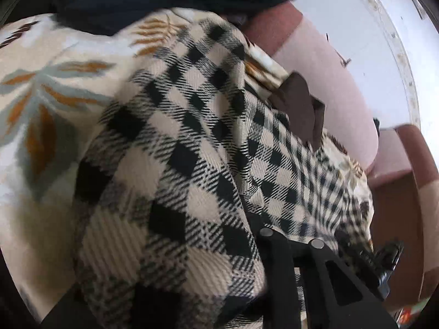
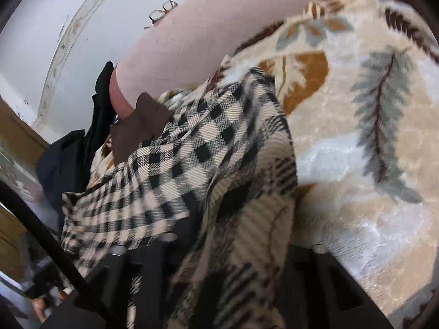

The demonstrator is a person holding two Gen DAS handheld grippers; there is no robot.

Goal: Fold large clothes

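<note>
Checked shirt (image 1: 175,148) bunched on leaf-print blanket (image 1: 41,82); your left tool (image 1: 290,242) and right tool (image 2: 142,244) seemingly clenched on its cloth; folding barely begun.

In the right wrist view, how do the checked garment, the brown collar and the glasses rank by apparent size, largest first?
1. Checked garment, though nearness to the camera inflates it.
2. Brown collar.
3. Glasses, far off, so their small look is partly distance.
</note>
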